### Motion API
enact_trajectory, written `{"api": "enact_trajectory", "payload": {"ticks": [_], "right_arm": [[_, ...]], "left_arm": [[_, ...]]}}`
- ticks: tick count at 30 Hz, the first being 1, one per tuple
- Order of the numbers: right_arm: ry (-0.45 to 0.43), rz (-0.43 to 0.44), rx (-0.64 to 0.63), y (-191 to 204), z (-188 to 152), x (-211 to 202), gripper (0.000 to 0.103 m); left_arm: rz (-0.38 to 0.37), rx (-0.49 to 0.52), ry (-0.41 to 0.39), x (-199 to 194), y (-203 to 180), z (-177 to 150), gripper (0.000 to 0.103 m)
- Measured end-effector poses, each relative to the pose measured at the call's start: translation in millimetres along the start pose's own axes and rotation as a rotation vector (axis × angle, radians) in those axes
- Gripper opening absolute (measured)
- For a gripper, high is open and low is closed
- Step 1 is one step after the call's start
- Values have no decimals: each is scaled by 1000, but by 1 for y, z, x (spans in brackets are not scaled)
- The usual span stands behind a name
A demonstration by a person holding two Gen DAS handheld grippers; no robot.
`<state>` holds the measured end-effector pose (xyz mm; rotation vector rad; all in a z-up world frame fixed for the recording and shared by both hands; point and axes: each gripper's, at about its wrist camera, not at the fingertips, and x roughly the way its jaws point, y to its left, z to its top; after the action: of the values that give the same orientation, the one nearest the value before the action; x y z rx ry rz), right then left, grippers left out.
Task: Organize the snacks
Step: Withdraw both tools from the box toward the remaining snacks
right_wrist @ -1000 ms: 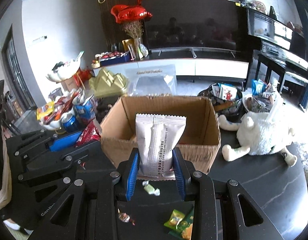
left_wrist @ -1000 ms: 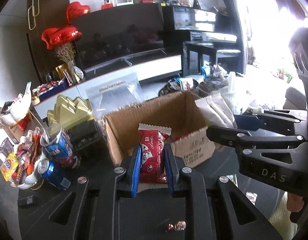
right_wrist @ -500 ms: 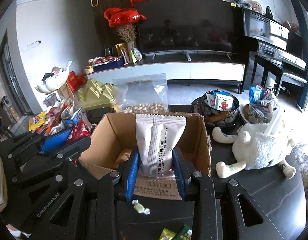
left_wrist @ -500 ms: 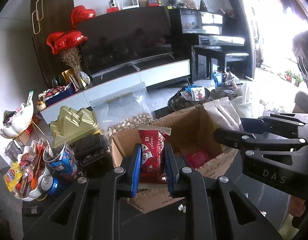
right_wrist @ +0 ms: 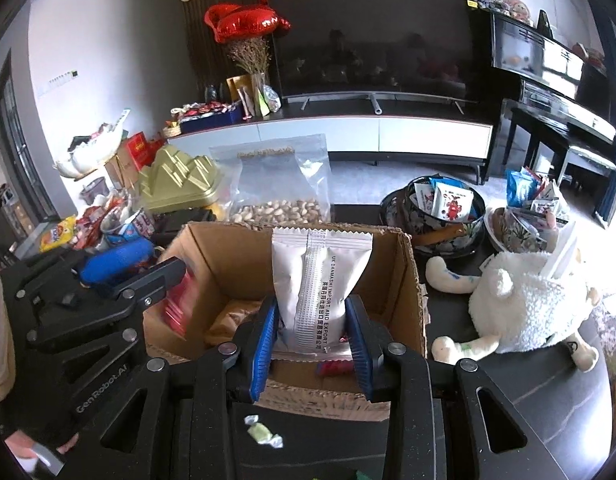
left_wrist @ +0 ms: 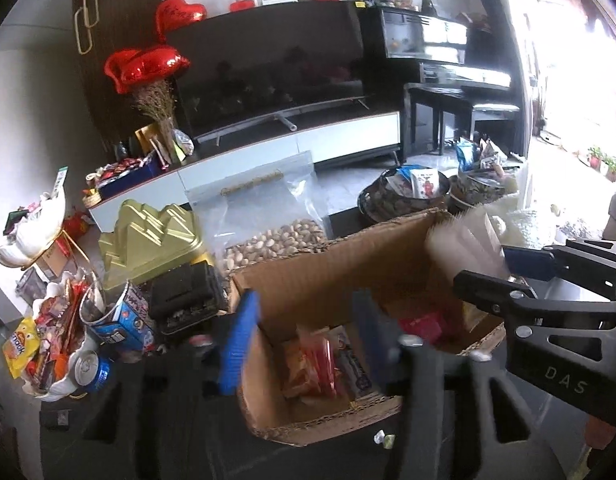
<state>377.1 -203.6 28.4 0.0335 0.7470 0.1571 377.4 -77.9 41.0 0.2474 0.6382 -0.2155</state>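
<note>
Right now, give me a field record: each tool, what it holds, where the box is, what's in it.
left tool: open, motion-blurred, over the box
right tool: shut on white packet, over the box
box: open cardboard, on the dark table
box contents: red packet and other wrappers on the floor of it
loose: candy on the table, outside the box
beside box: plush lamb, nut bag
</note>
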Motion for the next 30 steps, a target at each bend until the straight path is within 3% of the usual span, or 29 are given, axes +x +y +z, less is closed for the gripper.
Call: {"api": "enact_trajectory", "payload": {"ticks": [3, 6, 14, 22, 25, 30], "right_arm": [[-9, -22, -2, 0, -5, -3, 45], [-9, -32, 4, 0, -10, -8, 46], [-37, -26, -10, 8, -31, -41, 46], [-56, -8, -9, 15, -53, -76, 46], [-63, -20, -4, 16, -64, -86, 54], [-75, -57, -2, 14, -80, -98, 55]], "left_arm": [[15, -3, -6, -7, 2, -6, 55], [15, -6, -7, -17, 3, -13, 64], [-21, -30, -19, -57, 1, -35, 66], [-3, -31, -53, -94, -9, -50, 72], [-9, -46, -51, -104, -13, -60, 74], [1, -72, -37, -112, -17, -75, 74]]}}
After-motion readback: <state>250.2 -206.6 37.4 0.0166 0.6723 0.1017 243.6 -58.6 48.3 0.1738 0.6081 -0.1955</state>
